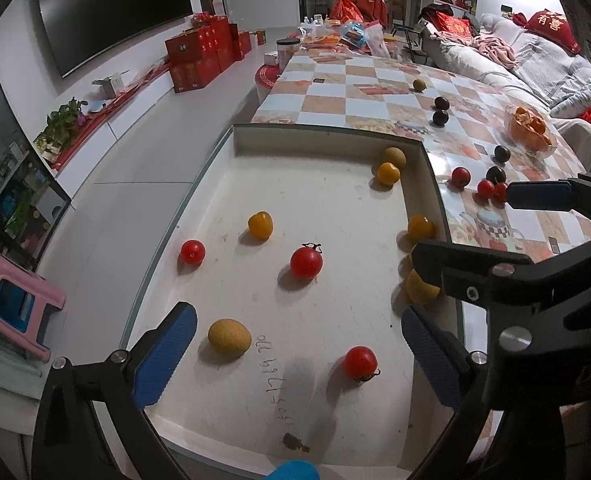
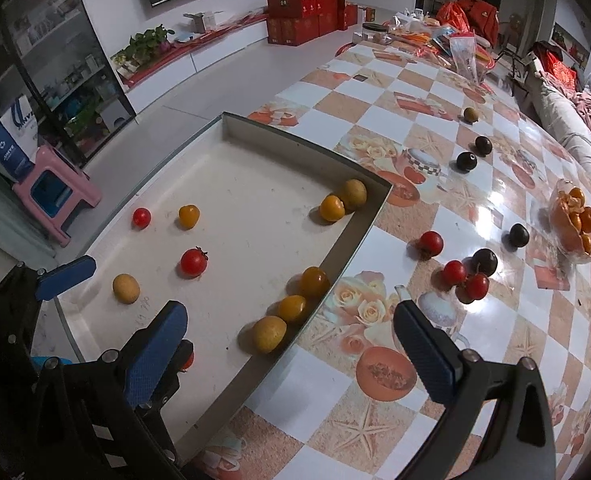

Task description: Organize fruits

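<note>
Fruits, small and loose, in two groups. Shallow white tray (image 2: 231, 152) at the near corner of the checkered surface (image 2: 415, 92): three red cherry tomatoes (image 1: 306, 263), several orange and yellow ones, two of these in the far corner (image 2: 342, 201) and three in a row along the right wall (image 2: 291, 308). Outside the tray, on the surface: a cluster of red tomatoes (image 2: 465, 278), a single red one just beyond, four dark round fruits (image 2: 484, 261), one greenish fruit far off. Clear dish of orange segments (image 2: 575, 220) near the right edge. Left gripper (image 1: 295, 356): above the tray, jaws wide open, empty. Right gripper (image 2: 291, 344): over the tray's right wall, jaws wide open, empty.
</note>
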Action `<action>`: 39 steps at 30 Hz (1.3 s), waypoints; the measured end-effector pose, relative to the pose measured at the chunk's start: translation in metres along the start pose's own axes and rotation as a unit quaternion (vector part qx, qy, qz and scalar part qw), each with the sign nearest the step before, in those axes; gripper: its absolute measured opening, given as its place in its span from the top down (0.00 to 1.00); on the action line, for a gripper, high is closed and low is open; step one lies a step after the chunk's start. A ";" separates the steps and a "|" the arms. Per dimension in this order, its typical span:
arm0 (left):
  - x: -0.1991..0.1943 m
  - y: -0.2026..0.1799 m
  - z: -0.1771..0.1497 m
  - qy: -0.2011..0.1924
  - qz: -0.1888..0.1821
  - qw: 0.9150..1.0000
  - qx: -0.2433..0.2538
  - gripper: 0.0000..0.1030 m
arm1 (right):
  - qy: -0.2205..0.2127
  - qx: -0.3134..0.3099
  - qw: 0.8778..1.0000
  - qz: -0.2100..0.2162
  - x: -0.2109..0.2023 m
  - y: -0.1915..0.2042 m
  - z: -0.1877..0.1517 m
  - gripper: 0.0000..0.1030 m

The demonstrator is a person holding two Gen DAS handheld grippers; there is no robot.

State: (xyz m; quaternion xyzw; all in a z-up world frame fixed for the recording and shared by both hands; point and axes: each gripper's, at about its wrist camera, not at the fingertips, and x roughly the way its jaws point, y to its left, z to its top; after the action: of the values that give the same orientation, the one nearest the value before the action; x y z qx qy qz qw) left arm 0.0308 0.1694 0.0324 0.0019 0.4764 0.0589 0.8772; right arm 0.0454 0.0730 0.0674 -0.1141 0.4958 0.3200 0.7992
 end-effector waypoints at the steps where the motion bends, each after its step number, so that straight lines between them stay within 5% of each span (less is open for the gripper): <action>1: 0.000 0.000 0.000 0.001 0.001 1.000 0.000 0.00 | 0.000 0.000 1.000 0.000 0.000 0.000 -0.001 0.00; 39: -0.006 -0.010 -0.008 0.007 0.016 1.000 0.020 0.00 | 0.009 0.000 1.000 -0.006 0.002 0.002 -0.011 0.00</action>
State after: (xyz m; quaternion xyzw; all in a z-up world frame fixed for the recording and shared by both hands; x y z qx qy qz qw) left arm 0.0218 0.1587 0.0320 0.0262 0.4837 0.0634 0.8725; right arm 0.0367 0.0702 0.0611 -0.1201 0.5022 0.3140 0.7967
